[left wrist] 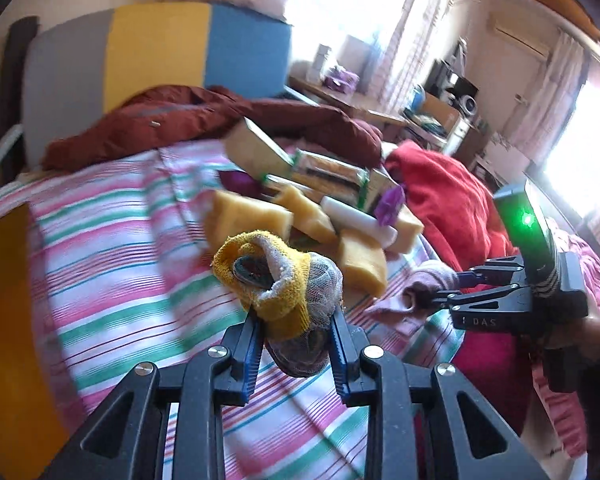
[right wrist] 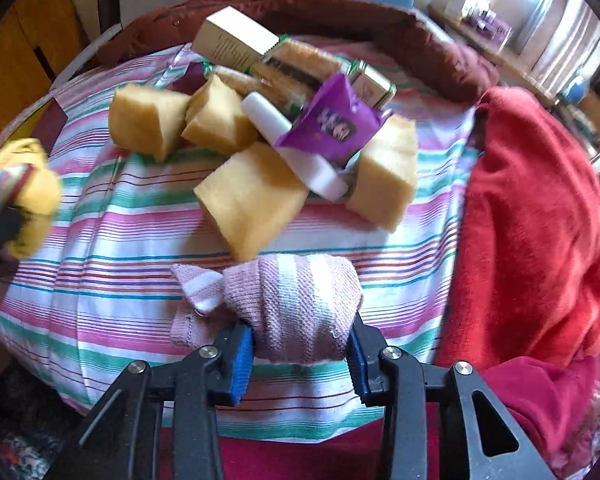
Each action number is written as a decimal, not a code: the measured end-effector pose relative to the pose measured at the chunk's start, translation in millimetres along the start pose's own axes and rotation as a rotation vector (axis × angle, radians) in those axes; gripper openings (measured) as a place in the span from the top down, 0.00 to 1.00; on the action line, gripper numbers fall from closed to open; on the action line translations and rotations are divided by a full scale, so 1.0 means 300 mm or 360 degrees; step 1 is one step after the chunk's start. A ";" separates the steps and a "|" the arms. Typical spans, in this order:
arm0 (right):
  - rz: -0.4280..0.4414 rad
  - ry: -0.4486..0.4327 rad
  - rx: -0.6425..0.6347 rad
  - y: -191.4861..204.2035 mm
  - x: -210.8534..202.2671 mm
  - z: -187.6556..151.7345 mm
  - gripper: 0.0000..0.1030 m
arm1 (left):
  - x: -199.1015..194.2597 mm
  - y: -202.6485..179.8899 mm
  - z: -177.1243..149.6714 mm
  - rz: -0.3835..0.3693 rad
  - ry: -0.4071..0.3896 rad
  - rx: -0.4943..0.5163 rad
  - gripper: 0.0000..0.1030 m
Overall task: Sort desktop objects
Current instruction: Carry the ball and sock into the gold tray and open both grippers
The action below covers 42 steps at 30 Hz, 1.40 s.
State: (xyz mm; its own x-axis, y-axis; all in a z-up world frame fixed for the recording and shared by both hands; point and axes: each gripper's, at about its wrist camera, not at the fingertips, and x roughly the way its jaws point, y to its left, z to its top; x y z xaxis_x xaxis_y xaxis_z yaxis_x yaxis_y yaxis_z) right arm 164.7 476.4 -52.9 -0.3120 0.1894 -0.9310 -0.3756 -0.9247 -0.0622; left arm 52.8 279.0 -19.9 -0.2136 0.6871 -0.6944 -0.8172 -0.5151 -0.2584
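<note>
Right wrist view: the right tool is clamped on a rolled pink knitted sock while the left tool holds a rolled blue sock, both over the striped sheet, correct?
Not quite. The left tool holds a rolled yellow and grey sock, not a blue one, as the left wrist view shows. The right tool is indeed clamped on the rolled pink knitted sock over the striped sheet.

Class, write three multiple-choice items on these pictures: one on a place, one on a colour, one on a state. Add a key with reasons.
1. Where does the purple foil packet lie?
A. on the heap of yellow sponge blocks
B. on the red blanket
C. in a claw

2. What colour is the rolled sock in the left claw?
A. blue
B. yellow and grey
C. black

3. How is the right claw?
A. open, empty
B. out of view
C. shut on a pink striped rolled sock

Key: A, it rests atop the pile; B, yellow cuff over grey mesh; C, both pads press the sock.
</note>
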 end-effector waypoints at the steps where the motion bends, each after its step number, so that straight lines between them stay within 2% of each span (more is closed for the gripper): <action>1: -0.0009 -0.0015 -0.0008 0.040 -0.001 0.022 0.61 | -0.036 0.020 -0.009 0.0042 -0.0023 -0.0012 0.72; 4: 0.0031 -0.0111 -0.0035 0.102 -0.080 0.042 0.61 | -0.123 0.090 -0.024 0.0125 -0.0082 -0.0096 0.72; 5: 0.0051 -0.0147 -0.0057 0.175 -0.109 0.045 0.61 | -0.157 0.125 -0.036 0.0179 -0.0103 -0.0128 0.72; 11: 0.0301 -0.0304 -0.0253 0.364 -0.145 0.154 0.61 | -0.317 0.351 -0.099 0.0444 -0.0187 -0.0353 0.72; 14: 0.0439 -0.0365 -0.0387 0.525 -0.150 0.211 0.61 | -0.410 0.498 -0.158 0.0641 -0.0230 -0.0499 0.72; 18: 0.0621 -0.0388 -0.0563 0.758 -0.182 0.273 0.60 | -0.479 0.627 -0.221 0.0824 -0.0224 -0.0624 0.72; 21: 0.0771 -0.0385 -0.0658 0.951 -0.187 0.307 0.52 | -0.516 0.708 -0.276 0.0990 -0.0195 -0.0709 0.68; 23: 0.0856 -0.0344 -0.0690 1.058 -0.166 0.320 0.43 | -0.533 0.750 -0.305 0.1030 -0.0176 -0.0772 0.64; 24: 0.0887 -0.0318 -0.0691 1.098 -0.149 0.323 0.30 | -0.537 0.774 -0.329 0.1050 -0.0160 -0.0820 0.62; 25: 0.0911 -0.0292 -0.0690 1.127 -0.133 0.319 0.24 | -0.541 0.787 -0.346 0.1050 -0.0153 -0.0848 0.62; 29: 0.0982 -0.0165 -0.0703 1.227 -0.060 0.294 0.24 | -0.556 0.813 -0.399 0.1070 -0.0152 -0.0905 0.60; 33: 0.1028 -0.0059 -0.0762 1.273 0.000 0.239 0.24 | -0.583 0.810 -0.440 0.1077 -0.0192 -0.0945 0.60; 38: 0.1069 0.0031 -0.0803 1.296 0.041 0.198 0.21 | -0.602 0.798 -0.444 0.1078 -0.0239 -0.0974 0.60; 42: 0.1033 0.0073 -0.0798 1.295 0.069 0.191 0.19 | -0.614 0.776 -0.436 0.1068 -0.0256 -0.0962 0.60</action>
State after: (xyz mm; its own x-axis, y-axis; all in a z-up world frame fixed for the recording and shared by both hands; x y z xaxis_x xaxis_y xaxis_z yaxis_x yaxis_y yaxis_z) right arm -37.7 140.1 -75.9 -0.2930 -0.4379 -0.8499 0.3056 -0.8852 0.3507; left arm -28.1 -34.5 -40.1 -0.6514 0.1867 -0.7354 -0.0853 -0.9811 -0.1735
